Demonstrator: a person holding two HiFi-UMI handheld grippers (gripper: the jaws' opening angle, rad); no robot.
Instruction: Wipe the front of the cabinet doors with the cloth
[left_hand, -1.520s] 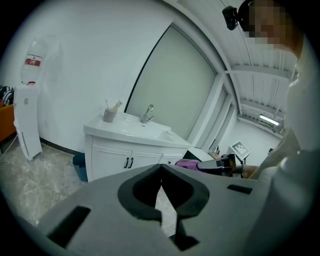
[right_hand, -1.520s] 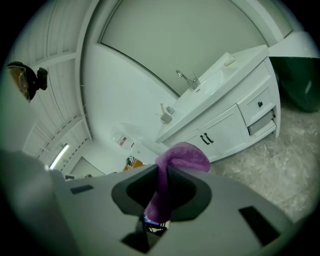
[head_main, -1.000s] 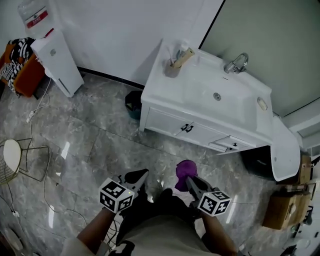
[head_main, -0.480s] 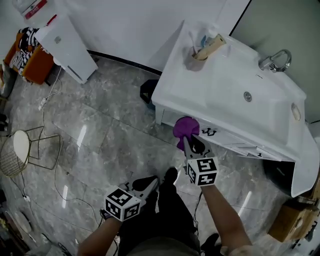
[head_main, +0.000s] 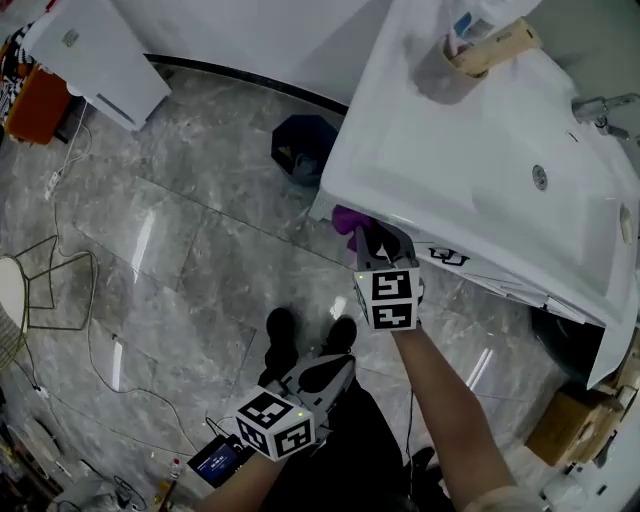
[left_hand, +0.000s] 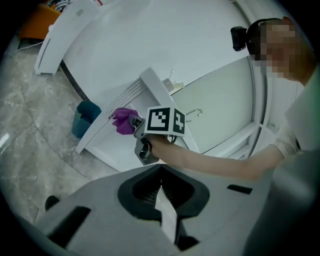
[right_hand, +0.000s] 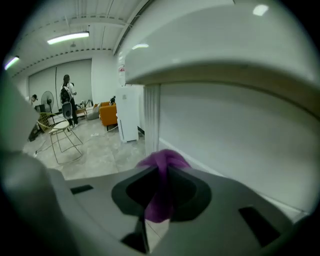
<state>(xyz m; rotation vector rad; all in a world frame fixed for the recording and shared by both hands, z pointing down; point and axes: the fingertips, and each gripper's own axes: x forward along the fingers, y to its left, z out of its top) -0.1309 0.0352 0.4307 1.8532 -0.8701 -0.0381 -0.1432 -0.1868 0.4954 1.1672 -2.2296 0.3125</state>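
A purple cloth (head_main: 347, 220) is bunched between the jaws of my right gripper (head_main: 372, 238), which is shut on it. The cloth (right_hand: 164, 161) sits close to the white cabinet door (right_hand: 225, 130), just under the basin's overhanging edge, near the cabinet's left corner. Whether it touches the door is hidden. In the left gripper view the cloth (left_hand: 122, 120) shows at the cabinet's front (left_hand: 112, 150). My left gripper (head_main: 326, 370) hangs low by the person's legs, away from the cabinet, shut with nothing in it (left_hand: 161, 184). Dark door handles (head_main: 449, 257) show under the basin rim.
The white basin (head_main: 470, 150) covers most of the cabinet from above, with a cup of brushes (head_main: 450, 62) and a tap (head_main: 603, 104). A blue bin (head_main: 304, 150) stands left of the cabinet. A white appliance (head_main: 92, 60) and a wire chair (head_main: 25, 290) are further left. Cables trail over the floor.
My right gripper has carried the cloth forward from above the floor to the cabinet's front under the basin. The left gripper has dropped back towards the person's body.
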